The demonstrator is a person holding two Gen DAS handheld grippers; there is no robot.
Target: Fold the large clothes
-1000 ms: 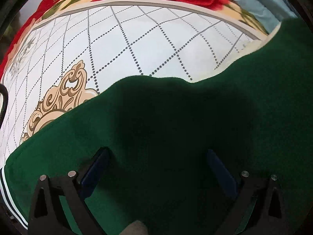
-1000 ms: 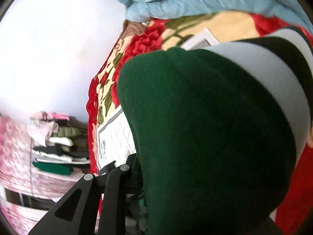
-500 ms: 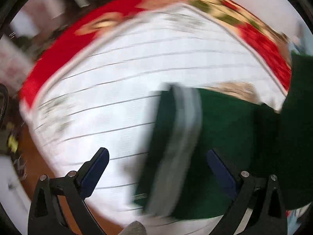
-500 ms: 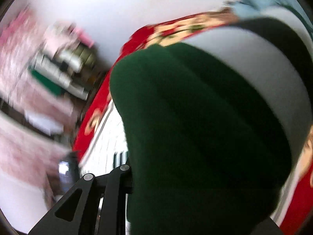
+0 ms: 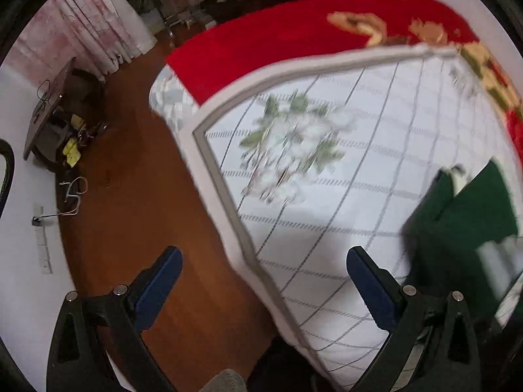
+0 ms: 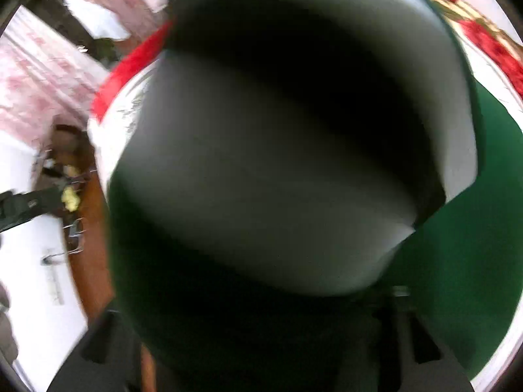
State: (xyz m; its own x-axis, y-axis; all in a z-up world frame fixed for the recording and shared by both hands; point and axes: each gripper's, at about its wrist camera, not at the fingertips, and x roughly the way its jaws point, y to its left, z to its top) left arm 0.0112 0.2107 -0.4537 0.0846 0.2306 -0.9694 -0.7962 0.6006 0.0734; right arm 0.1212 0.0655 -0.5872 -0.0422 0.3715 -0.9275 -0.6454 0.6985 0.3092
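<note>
A dark green garment (image 5: 467, 215) with a grey-white and black striped band lies at the right edge of the left wrist view, on the white checked bedspread (image 5: 327, 196). My left gripper (image 5: 261, 281) is open and empty, its blue pads (image 5: 157, 281) spread over the bed's edge and the floor. In the right wrist view the garment's striped band (image 6: 278, 163) hangs blurred right in front of the lens and fills most of it. My right gripper's fingers are hidden under the cloth; it appears shut on the garment.
A red flowered blanket (image 5: 294, 36) lies under the bedspread at the back. The brown wooden floor (image 5: 137, 202) is to the left, with a low dark table (image 5: 49, 117), clutter, pink curtains (image 5: 81, 39) and wire hangers (image 5: 72, 192) by the white wall.
My left gripper has swung left off the green garment to the bed's edge and floor. The right gripper has turned with the garment, whose striped band now covers the lens.
</note>
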